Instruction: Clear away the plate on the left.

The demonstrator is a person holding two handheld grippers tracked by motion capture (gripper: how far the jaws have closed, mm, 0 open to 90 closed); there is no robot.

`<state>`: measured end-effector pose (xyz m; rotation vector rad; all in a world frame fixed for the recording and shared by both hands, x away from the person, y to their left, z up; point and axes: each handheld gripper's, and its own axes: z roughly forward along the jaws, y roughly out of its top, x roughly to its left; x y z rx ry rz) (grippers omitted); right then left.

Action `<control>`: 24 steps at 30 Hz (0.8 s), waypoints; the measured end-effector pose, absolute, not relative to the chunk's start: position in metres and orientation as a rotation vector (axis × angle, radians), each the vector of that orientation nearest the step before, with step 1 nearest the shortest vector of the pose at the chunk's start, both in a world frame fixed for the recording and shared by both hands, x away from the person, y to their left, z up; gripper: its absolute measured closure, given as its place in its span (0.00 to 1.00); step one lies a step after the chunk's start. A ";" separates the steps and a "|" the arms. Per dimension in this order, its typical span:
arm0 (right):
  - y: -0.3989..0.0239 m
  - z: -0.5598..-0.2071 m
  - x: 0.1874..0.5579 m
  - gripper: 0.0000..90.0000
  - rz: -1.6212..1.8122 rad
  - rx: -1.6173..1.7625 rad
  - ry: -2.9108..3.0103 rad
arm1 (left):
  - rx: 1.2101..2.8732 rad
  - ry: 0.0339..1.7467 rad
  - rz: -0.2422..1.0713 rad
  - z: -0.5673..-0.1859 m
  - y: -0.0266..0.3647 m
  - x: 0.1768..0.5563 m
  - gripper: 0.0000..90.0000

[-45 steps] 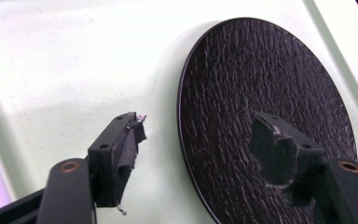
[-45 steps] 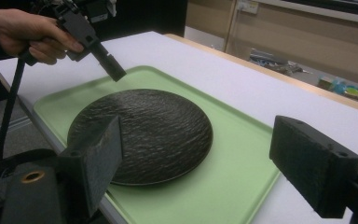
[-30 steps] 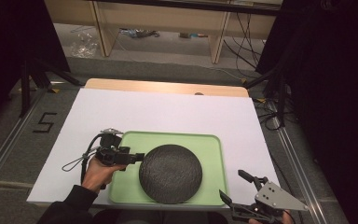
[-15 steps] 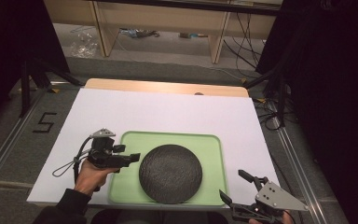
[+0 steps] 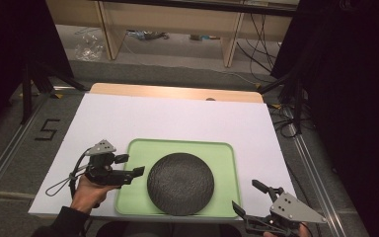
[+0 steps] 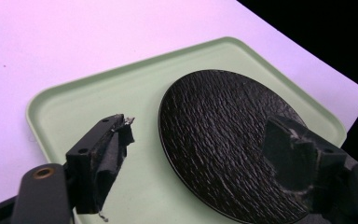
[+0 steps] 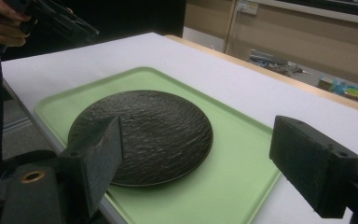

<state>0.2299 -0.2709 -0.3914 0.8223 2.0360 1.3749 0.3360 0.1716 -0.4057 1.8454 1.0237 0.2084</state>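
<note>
Left claw (image 5: 139,171) hangs spread wide beside the black plate (image 5: 180,183), which lies flat on the green tray (image 5: 227,163); right claw (image 5: 251,195) waits open off the tray's corner. Risk: that low, flat rim could slip the jaws, or the tray could slide across the tabletop (image 5: 177,118).

Dim room, bright tabletop, soft focus

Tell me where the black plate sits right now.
In the high view, the plate lies flat on the green tray, near the table's front edge, between the left gripper and the right gripper.
</note>
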 end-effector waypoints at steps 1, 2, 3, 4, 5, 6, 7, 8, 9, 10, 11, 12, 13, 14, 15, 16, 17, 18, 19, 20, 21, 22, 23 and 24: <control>-0.271 -0.391 0.229 0.20 1.374 0.826 2.039 | 1.843 1.011 0.222 -0.405 0.172 0.335 0.24; -0.271 -0.391 0.229 0.20 1.379 0.826 2.038 | 1.842 1.020 0.228 -0.405 0.172 0.333 0.24; -0.271 -0.391 0.229 0.20 1.376 0.829 2.035 | 1.842 1.020 0.228 -0.405 0.172 0.333 0.24; -0.271 -0.391 0.229 0.20 1.376 0.834 2.041 | 1.841 1.004 0.232 -0.405 0.174 0.330 0.23; -0.271 -0.391 0.229 0.20 1.379 0.832 2.037 | 1.841 1.007 0.235 -0.404 0.174 0.328 0.23; -0.270 -0.391 0.229 0.20 1.401 0.839 2.048 | 1.836 1.001 0.230 -0.404 0.174 0.327 0.23; -0.271 -0.391 0.228 0.20 1.398 0.846 2.049 | 1.841 0.988 0.242 -0.404 0.175 0.325 0.23; -0.271 -0.391 0.228 0.20 1.384 0.847 2.043 | 1.841 0.985 0.248 -0.403 0.175 0.323 0.23; -0.271 -0.391 0.228 0.20 1.386 0.846 2.043 | 1.852 0.968 0.253 -0.403 0.176 0.322 0.23; -0.271 -0.391 0.228 0.20 1.390 0.846 2.044 | 1.852 0.968 0.253 -0.403 0.176 0.322 0.23; -0.271 -0.391 0.228 0.20 1.400 0.842 2.048 | 1.857 0.972 0.264 -0.402 0.176 0.318 0.23; -0.271 -0.390 0.228 0.20 1.388 0.844 2.059 | 1.859 0.969 0.270 -0.402 0.176 0.316 0.22; -0.272 -0.390 0.228 0.20 1.380 0.848 2.047 | 1.857 0.964 0.272 -0.402 0.177 0.315 0.22; -0.271 -0.391 0.228 0.20 1.389 0.844 2.041 | 1.864 0.965 0.273 -0.401 0.177 0.313 0.22; -0.272 -0.391 0.229 0.20 1.385 0.826 2.032 | 1.864 0.961 0.273 -0.401 0.178 0.312 0.22; -0.272 -0.391 0.229 0.20 1.386 0.826 2.036 | 1.860 0.959 0.268 -0.402 0.179 0.311 0.22; -0.272 -0.390 0.229 0.20 1.378 0.830 2.038 | 1.862 0.959 0.275 -0.402 0.179 0.309 0.22; -0.272 -0.390 0.228 0.20 1.368 0.835 2.041 | 1.865 0.954 0.275 -0.402 0.179 0.308 0.22; -0.272 -0.391 0.229 0.20 1.392 0.824 2.038 | 1.868 0.943 0.275 -0.403 0.179 0.307 0.22; -0.272 -0.390 0.229 0.20 1.383 0.824 2.041 | 1.864 0.956 0.269 -0.404 0.178 0.305 0.22; -0.272 -0.390 0.229 0.20 1.384 0.825 2.038 | 1.872 0.960 0.271 -0.404 0.178 0.303 0.22; -0.272 -0.390 0.229 0.20 1.385 0.825 2.037 | 1.869 0.959 0.269 -0.404 0.177 0.302 0.22; -0.272 -0.391 0.229 0.20 1.384 0.824 2.035 | 1.868 0.957 0.266 -0.405 0.175 0.300 0.22; -0.272 -0.391 0.229 0.20 1.385 0.824 2.035 | 1.870 0.951 0.262 -0.405 0.174 0.299 0.22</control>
